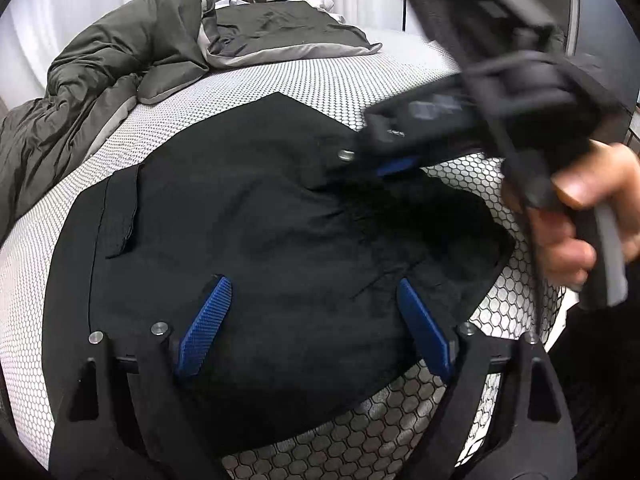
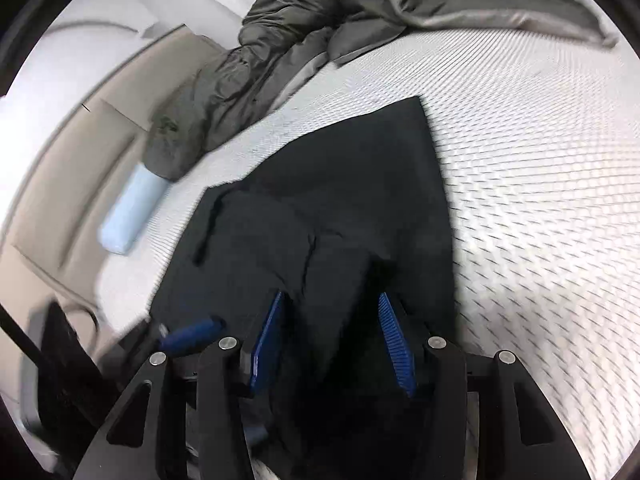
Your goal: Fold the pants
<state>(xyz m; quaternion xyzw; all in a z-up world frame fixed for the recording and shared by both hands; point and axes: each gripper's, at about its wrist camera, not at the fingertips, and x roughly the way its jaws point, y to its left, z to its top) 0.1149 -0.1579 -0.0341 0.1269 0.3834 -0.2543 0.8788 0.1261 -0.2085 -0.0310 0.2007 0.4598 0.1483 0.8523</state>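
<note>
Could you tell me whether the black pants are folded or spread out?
Folded: the pants lie as one compact doubled-over block on the mattress.

Soft, even indoor light; strong fisheye bending; motion blur in both views.

In the left wrist view the white curtains [image 1: 80,12] at 11 o'clock are bright and almost washed out, and the black pants [image 1: 260,220] are so dark that their folds hardly show. The right tongs [image 1: 400,152] and the hand [image 1: 580,220] at 2 to 3 o'clock are smeared by motion. In the right wrist view the honeycomb bed cover [image 2: 520,200] is streaked into lines from 1 to 4 o'clock, and the pale blue roll [image 2: 132,208] at 9 o'clock is soft. Both pictures darken to a black ring at the edges.
</note>
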